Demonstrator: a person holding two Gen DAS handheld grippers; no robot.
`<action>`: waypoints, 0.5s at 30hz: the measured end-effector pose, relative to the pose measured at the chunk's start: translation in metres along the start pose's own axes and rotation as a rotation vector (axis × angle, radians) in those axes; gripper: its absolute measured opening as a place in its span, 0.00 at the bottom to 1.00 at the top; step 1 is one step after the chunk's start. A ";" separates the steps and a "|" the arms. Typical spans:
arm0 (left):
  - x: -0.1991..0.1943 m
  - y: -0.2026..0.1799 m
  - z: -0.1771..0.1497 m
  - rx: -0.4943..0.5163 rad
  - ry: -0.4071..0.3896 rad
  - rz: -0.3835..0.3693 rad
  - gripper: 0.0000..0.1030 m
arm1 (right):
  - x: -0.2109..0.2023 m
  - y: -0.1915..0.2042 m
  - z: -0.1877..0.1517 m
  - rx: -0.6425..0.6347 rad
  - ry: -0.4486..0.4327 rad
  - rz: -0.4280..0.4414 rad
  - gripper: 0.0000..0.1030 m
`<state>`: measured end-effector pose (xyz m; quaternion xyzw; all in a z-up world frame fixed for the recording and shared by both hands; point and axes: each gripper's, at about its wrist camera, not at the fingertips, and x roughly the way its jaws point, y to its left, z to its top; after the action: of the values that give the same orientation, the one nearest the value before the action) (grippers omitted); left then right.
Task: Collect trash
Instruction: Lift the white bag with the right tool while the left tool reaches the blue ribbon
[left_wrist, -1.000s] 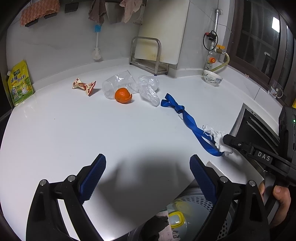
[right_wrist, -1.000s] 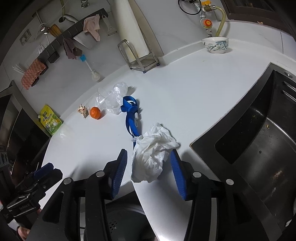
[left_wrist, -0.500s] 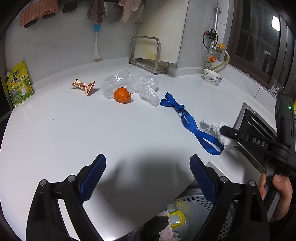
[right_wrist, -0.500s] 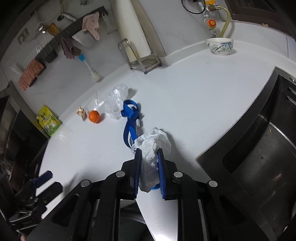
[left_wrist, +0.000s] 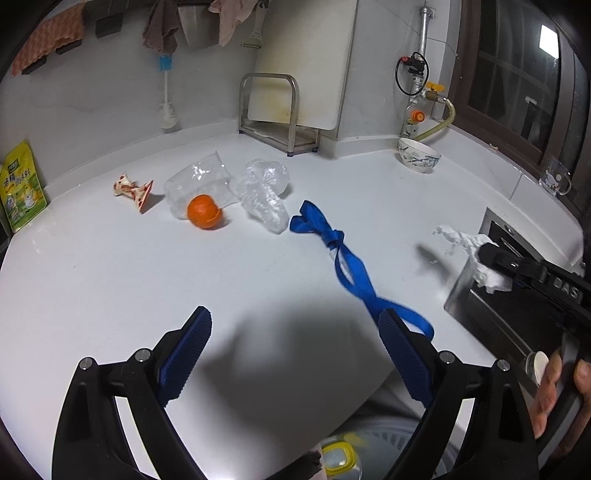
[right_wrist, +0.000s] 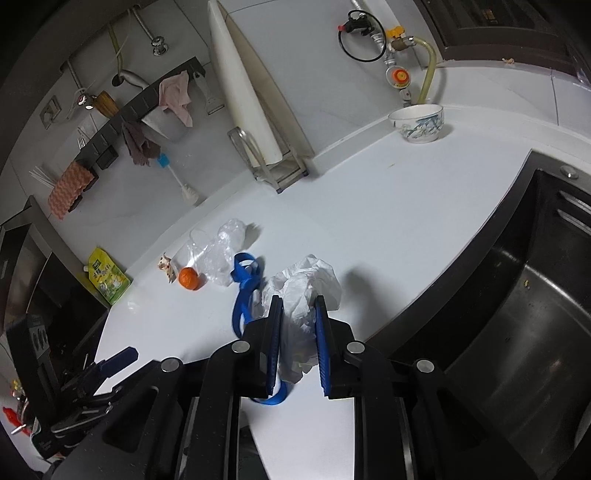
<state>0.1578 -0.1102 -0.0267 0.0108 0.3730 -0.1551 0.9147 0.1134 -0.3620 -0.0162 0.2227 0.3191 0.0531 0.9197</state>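
Gripping a crumpled white plastic bag (right_wrist: 301, 291), the right tongs (right_wrist: 297, 314) have just closed their blue pads on it, and the bag bulges out above and below the narrow gap. In the left wrist view the same bag (left_wrist: 476, 251) hangs clear of the white bench (left_wrist: 110, 277), lifted over its right edge beside the dark sink (right_wrist: 517, 332). The left tongs (left_wrist: 295, 332) stand wide open with nothing between the pads, low over the near part of the bench.

A blue strap (left_wrist: 347, 266) lies loose on the bench, running from the middle toward the near right; its near loop lies just beside the left tongs' right pad. Farther off sit clear plastic wrapping (left_wrist: 262, 195), an orange (left_wrist: 204, 211) touching a clear plastic cup (left_wrist: 195, 181), and a small red-and-white wrapper (left_wrist: 133, 188) to the left. A patterned bowl (left_wrist: 419, 158) stands at the far right.
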 end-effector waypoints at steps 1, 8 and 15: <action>0.006 -0.003 0.003 -0.006 0.002 0.006 0.88 | -0.001 -0.005 0.003 0.000 -0.009 -0.007 0.17; 0.053 -0.023 0.022 -0.035 0.052 0.047 0.88 | 0.009 -0.037 0.021 0.031 -0.025 -0.021 0.17; 0.088 -0.037 0.031 -0.027 0.086 0.141 0.88 | 0.005 -0.057 0.031 0.028 -0.081 -0.017 0.17</action>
<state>0.2274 -0.1738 -0.0610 0.0314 0.4124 -0.0849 0.9065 0.1340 -0.4241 -0.0225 0.2349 0.2842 0.0319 0.9290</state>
